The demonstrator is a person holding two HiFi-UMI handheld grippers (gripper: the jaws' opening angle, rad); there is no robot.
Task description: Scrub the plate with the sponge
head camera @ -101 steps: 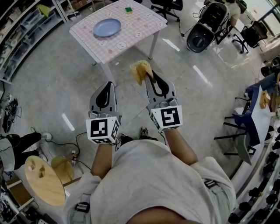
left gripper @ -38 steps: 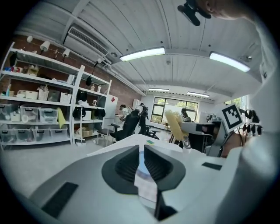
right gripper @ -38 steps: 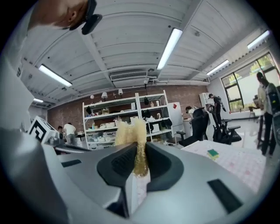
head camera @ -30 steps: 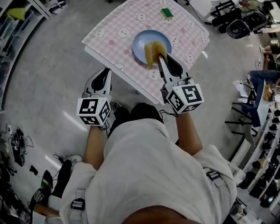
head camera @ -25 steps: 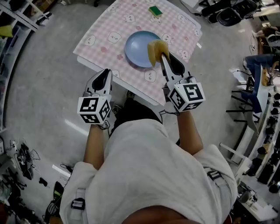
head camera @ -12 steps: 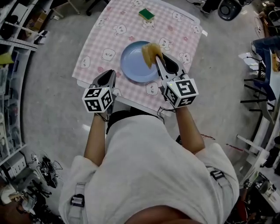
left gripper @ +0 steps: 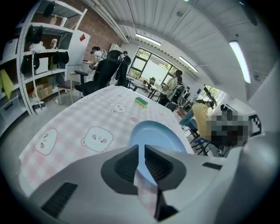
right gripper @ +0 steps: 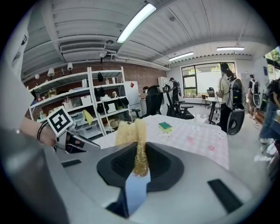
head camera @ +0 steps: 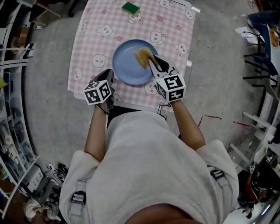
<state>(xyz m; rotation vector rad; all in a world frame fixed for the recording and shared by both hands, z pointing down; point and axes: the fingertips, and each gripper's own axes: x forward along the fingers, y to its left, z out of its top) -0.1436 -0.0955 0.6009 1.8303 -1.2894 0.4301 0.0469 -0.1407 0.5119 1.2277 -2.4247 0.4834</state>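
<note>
The plate (head camera: 127, 65), pale blue, lies toward the near edge of the table (head camera: 94, 39); the yellow sponge (head camera: 142, 57) hangs over its right half, clenched in the right gripper (head camera: 151, 62), contact unconfirmed. The left gripper (head camera: 110, 75), jaws together on nothing, sits at the plate's near-left rim. Judged step: scrubbing not yet begun, the next move being to press down and rub, perhaps bracing the plate; pink checked cloth, a green-topped sponge (head camera: 131, 8) far side, shelving (right gripper: 83, 105) around a grey-floored workshop.

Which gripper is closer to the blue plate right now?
Right. The right gripper, clamping a yellow sponge, is over the plate; the left gripper is beside its near-left rim.
</note>
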